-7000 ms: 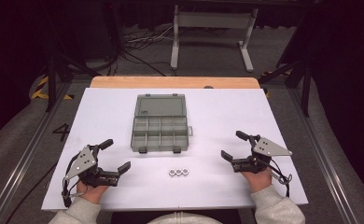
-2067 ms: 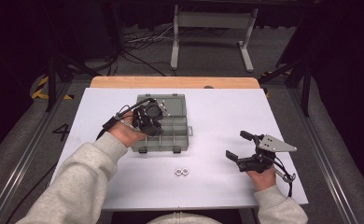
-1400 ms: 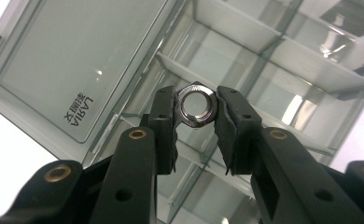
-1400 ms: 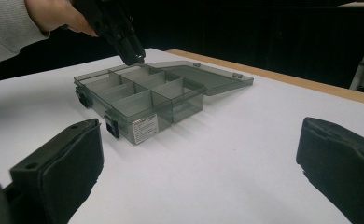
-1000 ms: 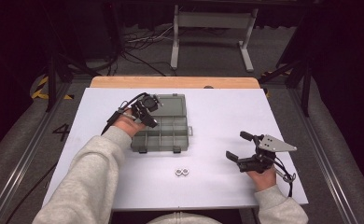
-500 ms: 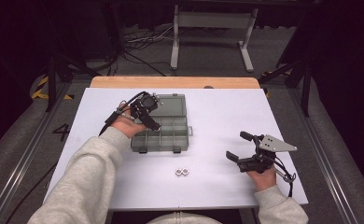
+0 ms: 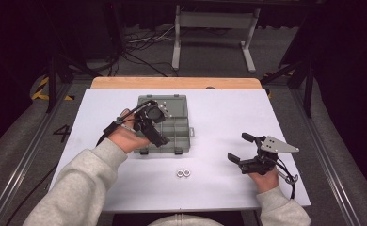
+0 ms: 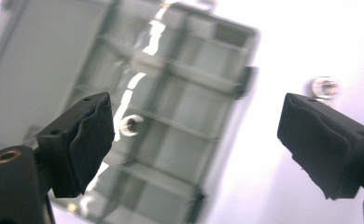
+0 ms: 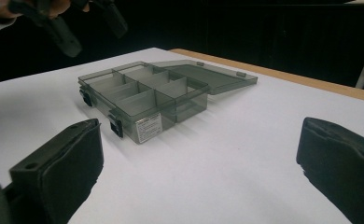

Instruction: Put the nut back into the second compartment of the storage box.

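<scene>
Now we hold the left gripper [image 7: 148, 123], jaws apart and empty, over the open compartment box [image 7: 172, 123] mid-table; two nuts [image 7: 185, 173] lie just toward the near edge, between both hands, the right gripper [image 7: 242, 149] likewise spread.

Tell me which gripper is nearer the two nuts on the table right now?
Right, narrowly. The right gripper rests on the table beside the nuts, level with them. The left gripper hangs over the organiser box, beyond the nuts.
</scene>
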`<move>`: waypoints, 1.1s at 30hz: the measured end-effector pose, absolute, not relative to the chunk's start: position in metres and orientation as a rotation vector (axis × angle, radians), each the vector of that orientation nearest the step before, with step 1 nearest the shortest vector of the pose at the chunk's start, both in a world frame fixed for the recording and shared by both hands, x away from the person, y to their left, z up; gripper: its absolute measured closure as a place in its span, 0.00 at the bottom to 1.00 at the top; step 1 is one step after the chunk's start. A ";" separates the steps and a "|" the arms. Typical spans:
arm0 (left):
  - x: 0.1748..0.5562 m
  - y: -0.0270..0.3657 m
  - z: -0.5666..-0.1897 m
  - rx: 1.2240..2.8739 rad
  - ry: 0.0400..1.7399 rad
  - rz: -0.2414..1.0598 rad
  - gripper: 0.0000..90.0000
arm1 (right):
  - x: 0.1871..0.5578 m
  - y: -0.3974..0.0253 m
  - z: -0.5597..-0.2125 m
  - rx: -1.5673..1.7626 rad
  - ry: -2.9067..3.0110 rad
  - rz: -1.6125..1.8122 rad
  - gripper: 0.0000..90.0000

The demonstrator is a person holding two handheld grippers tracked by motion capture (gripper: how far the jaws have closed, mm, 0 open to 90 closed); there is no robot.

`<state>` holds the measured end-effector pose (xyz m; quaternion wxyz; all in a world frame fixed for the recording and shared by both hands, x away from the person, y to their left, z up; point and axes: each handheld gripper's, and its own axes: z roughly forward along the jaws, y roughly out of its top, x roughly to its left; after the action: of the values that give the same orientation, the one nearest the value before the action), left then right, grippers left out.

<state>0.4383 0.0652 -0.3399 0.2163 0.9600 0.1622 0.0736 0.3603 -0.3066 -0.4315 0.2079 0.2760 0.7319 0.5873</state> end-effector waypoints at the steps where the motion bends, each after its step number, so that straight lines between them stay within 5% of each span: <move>1: 0.433 0.062 -0.341 2.662 0.433 0.204 0.13 | 0.360 -0.307 -0.431 0.771 2.037 1.635 0.01; 15: 0.384 0.029 -0.368 2.734 0.194 0.107 0.12 | 0.360 -0.307 -0.432 0.771 2.042 1.635 0.01; 33: 0.378 0.008 -0.414 2.789 0.175 -0.011 0.19 | 0.360 -0.307 -0.432 0.770 2.044 1.631 0.01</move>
<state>0.3779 0.0077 -0.4139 0.1725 0.9831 0.0616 -0.0038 0.3601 -0.3066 -0.4318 0.2060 0.2764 0.7338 0.5855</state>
